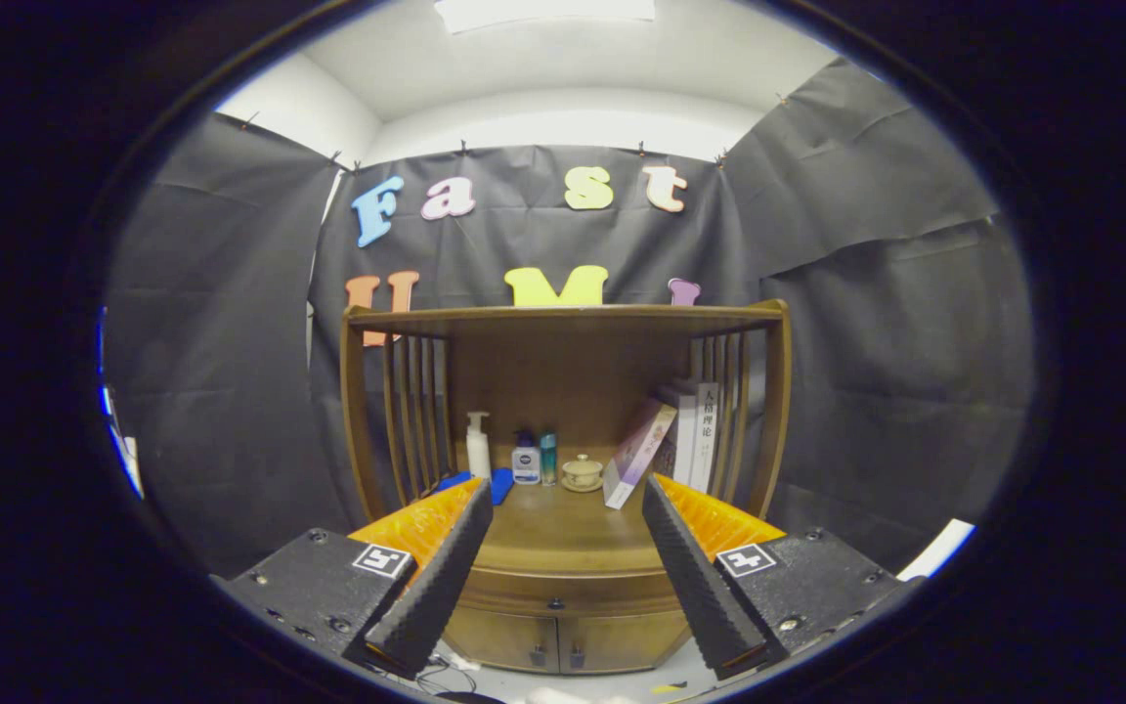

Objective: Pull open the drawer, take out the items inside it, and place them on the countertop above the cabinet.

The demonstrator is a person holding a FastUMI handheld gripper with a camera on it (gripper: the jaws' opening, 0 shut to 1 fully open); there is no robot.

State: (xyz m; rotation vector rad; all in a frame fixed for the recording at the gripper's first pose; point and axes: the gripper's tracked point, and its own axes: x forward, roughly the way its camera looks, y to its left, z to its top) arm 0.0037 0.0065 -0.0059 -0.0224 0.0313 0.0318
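Note:
A wooden cabinet (563, 391) with a slatted hutch stands straight ahead against the booth wall. Its drawer (563, 594) is shut, with a small knob at the middle, just under the countertop (563, 533). My gripper (568, 494) is open and holds nothing. It hovers well in front of the cabinet, and the countertop and drawer front show between the fingers. Two small doors (558, 640) sit below the drawer.
At the back of the countertop stand a white pump bottle (478, 445), a small blue-capped bottle (526, 460), a slim teal bottle (548, 458) and a lidded cup (583, 473). Books (680, 435) lean at the right. A blue thing (499, 484) lies at the left.

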